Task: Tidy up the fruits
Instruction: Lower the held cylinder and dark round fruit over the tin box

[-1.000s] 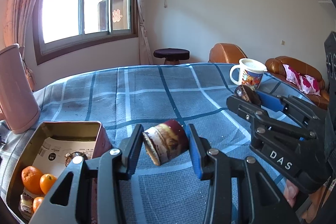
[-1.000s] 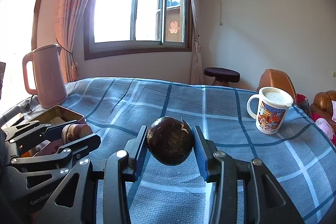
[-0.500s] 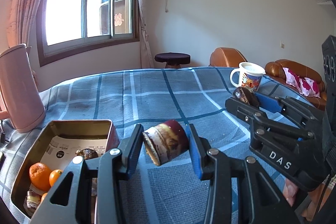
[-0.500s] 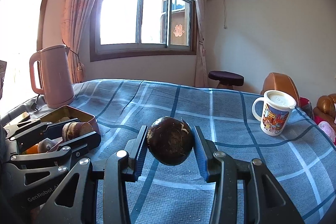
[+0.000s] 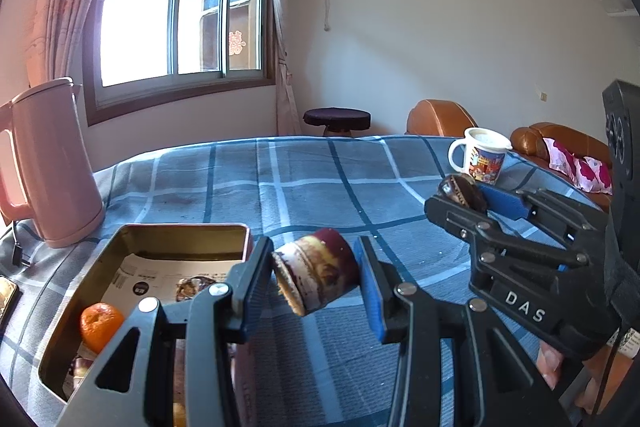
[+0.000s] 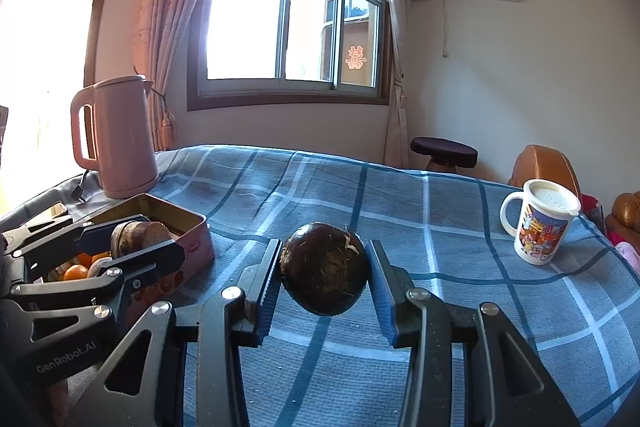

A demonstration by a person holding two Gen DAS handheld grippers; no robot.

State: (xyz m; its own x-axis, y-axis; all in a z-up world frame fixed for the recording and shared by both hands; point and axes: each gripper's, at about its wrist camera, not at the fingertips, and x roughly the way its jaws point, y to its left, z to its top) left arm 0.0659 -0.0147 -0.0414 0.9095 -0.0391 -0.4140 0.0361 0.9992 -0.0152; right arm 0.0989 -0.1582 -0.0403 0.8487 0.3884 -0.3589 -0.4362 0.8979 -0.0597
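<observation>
Right wrist: dark fruit (image 6: 324, 277) between hand-held gripper (image 6: 323, 297) pads.

A pink kettle (image 6: 116, 135) and lidded mug (image 6: 540, 227) stand well apart on the checked cloth (image 6: 360, 195).

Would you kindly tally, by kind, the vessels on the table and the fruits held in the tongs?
Pink plastic kettle: 1
White lidded cartoon mug: 1
Open metal tin: 1
Dark brownish fruits, held: 2
Total: 5

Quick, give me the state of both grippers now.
Left gripper: shut on a dark, cut-ended fruit.
Right gripper: shut on a dark round fruit.
</observation>
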